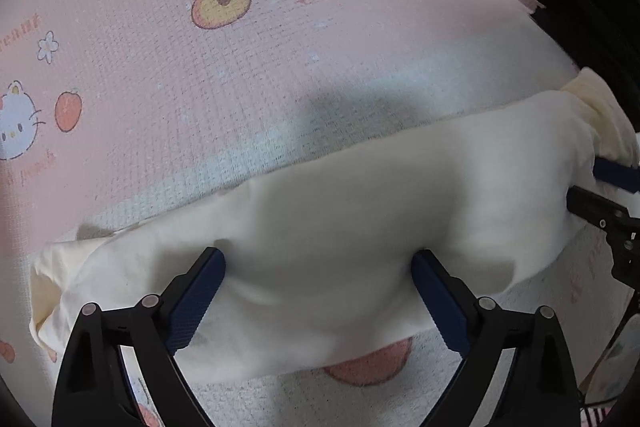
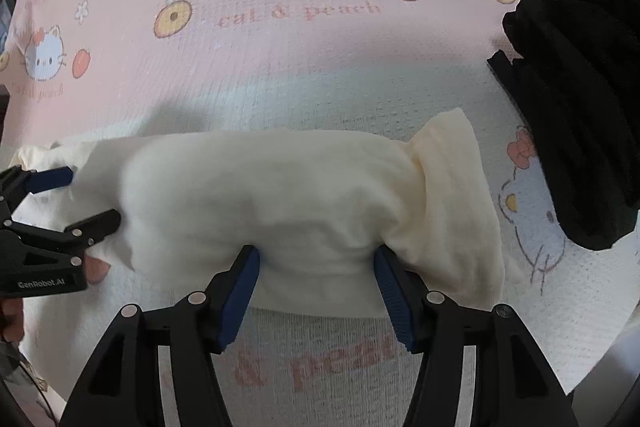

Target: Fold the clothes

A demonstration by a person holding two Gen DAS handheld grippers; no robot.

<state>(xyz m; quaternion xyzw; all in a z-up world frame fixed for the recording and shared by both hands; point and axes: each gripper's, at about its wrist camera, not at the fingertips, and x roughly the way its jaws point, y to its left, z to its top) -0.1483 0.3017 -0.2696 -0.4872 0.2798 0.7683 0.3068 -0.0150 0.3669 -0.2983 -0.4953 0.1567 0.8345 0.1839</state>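
The black garment (image 2: 580,115) runs off the right edge of both wrist views. The cream garment (image 2: 280,203) is blurred, its folds unreadable. The printed blanket (image 1: 200,75) is cut off on every side.

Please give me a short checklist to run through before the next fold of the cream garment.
1. Left claw open, over the cream garment: ok.
2. Right claw straddling the garment's near edge: ok; actual pinch: cannot tell.
3. Garment flat: not ok, ends bunched.
4. Black clothes clear of the garment: ok.
5. Blanket beyond the garment free for folding: ok.
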